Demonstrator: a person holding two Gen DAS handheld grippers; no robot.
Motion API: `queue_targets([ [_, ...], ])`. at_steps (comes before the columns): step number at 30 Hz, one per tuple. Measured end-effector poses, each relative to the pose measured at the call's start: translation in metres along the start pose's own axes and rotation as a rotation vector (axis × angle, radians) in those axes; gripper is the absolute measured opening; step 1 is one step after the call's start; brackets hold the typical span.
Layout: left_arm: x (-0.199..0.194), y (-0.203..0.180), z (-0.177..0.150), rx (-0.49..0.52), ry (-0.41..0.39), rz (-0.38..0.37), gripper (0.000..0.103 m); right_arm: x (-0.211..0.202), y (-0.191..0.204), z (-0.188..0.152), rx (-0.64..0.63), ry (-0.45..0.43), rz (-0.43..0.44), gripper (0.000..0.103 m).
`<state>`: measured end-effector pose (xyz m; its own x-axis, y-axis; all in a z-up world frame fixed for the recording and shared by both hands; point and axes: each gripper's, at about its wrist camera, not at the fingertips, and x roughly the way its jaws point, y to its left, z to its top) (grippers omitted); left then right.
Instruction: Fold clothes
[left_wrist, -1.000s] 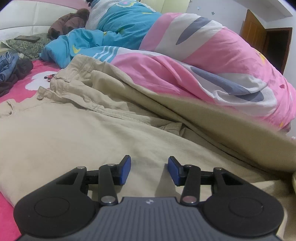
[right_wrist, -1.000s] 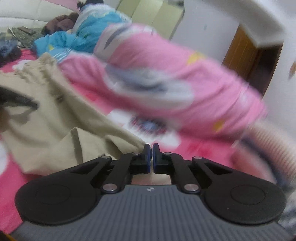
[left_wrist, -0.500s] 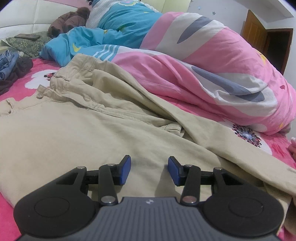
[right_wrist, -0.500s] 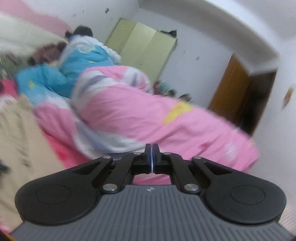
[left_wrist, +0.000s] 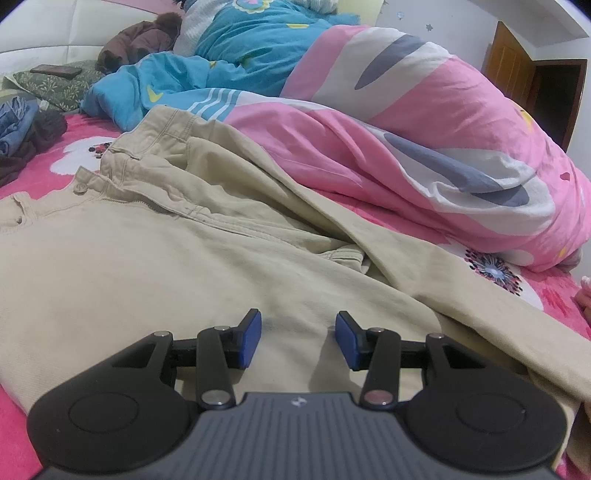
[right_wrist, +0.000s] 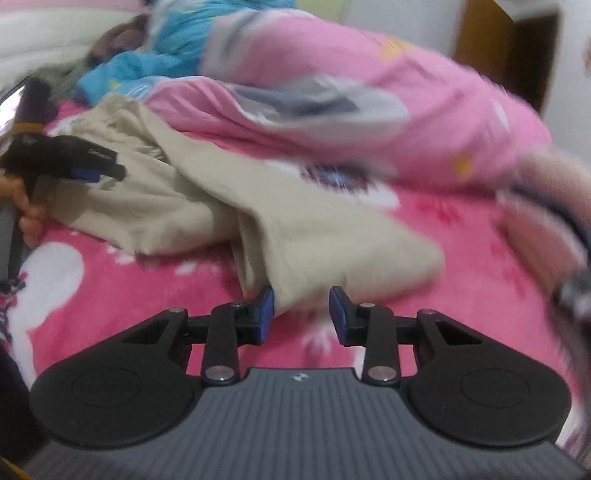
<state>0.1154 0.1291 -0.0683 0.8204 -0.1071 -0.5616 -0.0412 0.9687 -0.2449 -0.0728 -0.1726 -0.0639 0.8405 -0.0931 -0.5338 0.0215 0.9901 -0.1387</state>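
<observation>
Left wrist view. The beige cotton trousers (left_wrist: 155, 258) lie spread on the pink flowered bed sheet (left_wrist: 70, 162), waistband toward 11 o'clock and one leg running out toward 4 o'clock. A second earlier that leg hung raised across the right of this view as a broad fold; it now rests flat on the bed. The left gripper (left_wrist: 297, 338) hovers low over the seat of the trousers, its blue-padded fingers (left_wrist: 249, 338) partly open as before and holding nothing. The pink, white and grey quilt (left_wrist: 424, 140) is heaped from 12 to 3 o'clock, with a blue quilt (left_wrist: 236, 62) at 12 o'clock and dark clothes (left_wrist: 26, 140) at 9 o'clock.

Right wrist view (blurred by motion). The left gripper (right_wrist: 92, 171) appears at 9 o'clock over the trousers' upper part. The trouser leg (right_wrist: 332, 236) lies at centre, its hem end pointing to 6 o'clock. The right gripper (right_wrist: 301, 314) has just been opening from fully closed; its fingers (right_wrist: 264, 312) now stand partly apart at the hem, the cloth edge just beside the left pad but not pinched.

Interpretation. The leg appears to have been released and laid out; the right gripper seems to be lining up a fresh grasp on the hem, probably to fold this leg over. The fold itself is not yet made.
</observation>
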Motion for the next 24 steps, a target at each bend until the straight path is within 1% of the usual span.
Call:
queue_targets([
  [3,0.0,0.0,-0.001,0.001,-0.002,0.0,0.046,0.008,-0.009,-0.008,0.14,-0.01,0.015,0.03],
  [5,0.0,0.001,-0.001,-0.001,-0.001,-0.002,0.046,0.015,-0.01,-0.006,0.19,0.001,0.031,0.03],
  [9,0.0,0.001,-0.001,-0.002,0.0,-0.001,0.046,0.02,-0.009,-0.014,0.211,0.02,0.01,0.03],
  [12,0.0,-0.001,-0.002,0.008,-0.003,0.005,0.047,0.034,-0.014,-0.01,0.225,-0.009,-0.015,0.03],
  [13,0.0,0.0,-0.002,0.007,-0.003,0.004,0.047,0.039,-0.016,-0.008,0.215,-0.017,-0.031,0.021],
  [14,0.0,0.001,-0.002,0.003,-0.004,0.001,0.047,0.043,-0.018,-0.003,0.188,-0.018,-0.056,0.011],
  [16,0.0,0.002,-0.002,-0.003,-0.002,-0.002,0.046,0.046,-0.026,0.013,0.116,-0.036,-0.127,0.005],
  [21,0.002,0.0,-0.003,0.006,0.001,0.008,0.046,0.045,-0.051,0.07,-0.122,-0.144,-0.329,0.002],
  [22,0.002,0.0,-0.003,0.008,0.0,0.009,0.046,0.046,-0.057,0.083,-0.165,-0.162,-0.352,0.0],
  [24,0.002,0.001,-0.003,0.003,0.001,0.005,0.046,0.052,-0.066,0.109,-0.261,-0.182,-0.381,0.0],
])
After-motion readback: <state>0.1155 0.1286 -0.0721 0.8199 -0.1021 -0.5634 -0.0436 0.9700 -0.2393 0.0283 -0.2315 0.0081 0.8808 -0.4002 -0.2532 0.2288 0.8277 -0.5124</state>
